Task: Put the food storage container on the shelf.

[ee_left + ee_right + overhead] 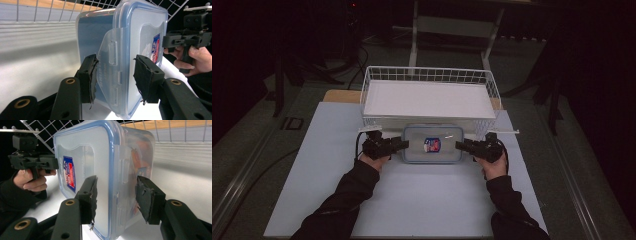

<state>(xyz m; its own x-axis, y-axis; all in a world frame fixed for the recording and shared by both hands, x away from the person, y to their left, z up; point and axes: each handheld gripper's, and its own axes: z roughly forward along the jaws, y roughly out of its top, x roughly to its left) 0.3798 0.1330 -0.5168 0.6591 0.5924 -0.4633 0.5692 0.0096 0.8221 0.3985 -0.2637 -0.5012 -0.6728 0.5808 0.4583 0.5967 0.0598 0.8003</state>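
A clear plastic food container with a blue-rimmed clip-on lid is seen on the white surface, just in front of a white wire basket. A flat white board lies inside the basket and covers its floor. On the lid of the container a small red, white and blue label is stuck near the middle. Something orange and dark can be made out through the clear side wall in the right gripper view, but what it is cannot be told.

The left claw is held at the left end of the container; in the left gripper view its pads straddle the translucent side clip of the lid, one pad against the clip and the other a little clear of the lid face, so no firm clench on it is seen and its jaws stand released. The right claw is held at the opposite end; in the right gripper view its jaws stand either side of the lid rim, with a gap seen between each pad and the plastic, so it is released. Each claw is carried by a hand in a dark sleeve
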